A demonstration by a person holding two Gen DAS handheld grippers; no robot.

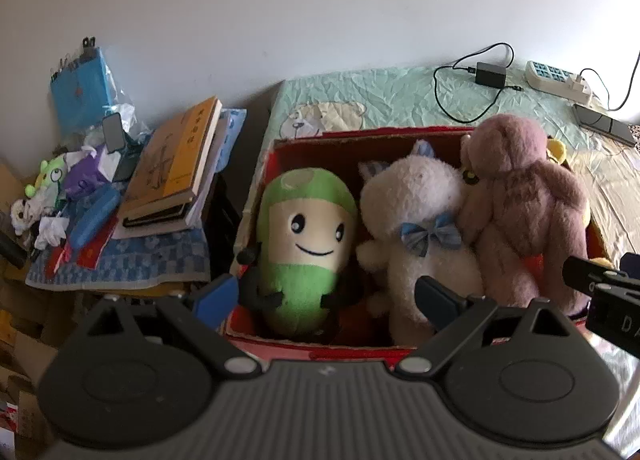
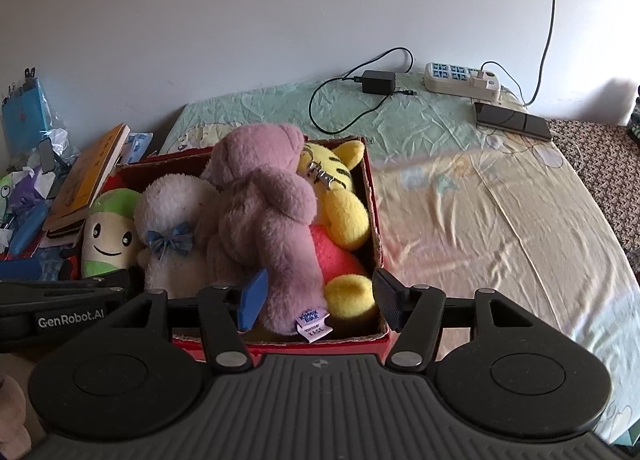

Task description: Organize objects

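Inside the red cardboard box (image 1: 276, 164), in the left wrist view, three soft toys stand packed side by side: a smooth green plush (image 1: 306, 244) with a stitched smile at nine o'clock, a fluffy white plush (image 1: 416, 228) with a blue checked bow in the middle, and a shaggy pink bear (image 1: 520, 212) at three o'clock, pressed against the white one. The left gripper (image 1: 326, 296) hangs over the box's near edge, jaws spread wide with nothing gripped; the green toy's lower half shows between its blue pads. At ten o'clock lies a yellow hardback book (image 1: 176, 164) on a cluttered checked cloth.

In the right wrist view the pink bear leans across a yellow striped plush (image 2: 340, 196) at the box's one o'clock corner. The right gripper (image 2: 318, 300) stands parted around the bear's foot, its pads not pressing. A white tag (image 2: 312, 324) there is too small to read. The other tool at nine o'clock reads "GenRobot.AI". A white power strip (image 2: 460, 82) and black adapter (image 2: 378, 82) rest on the crinkled bedsheet (image 2: 480, 200).
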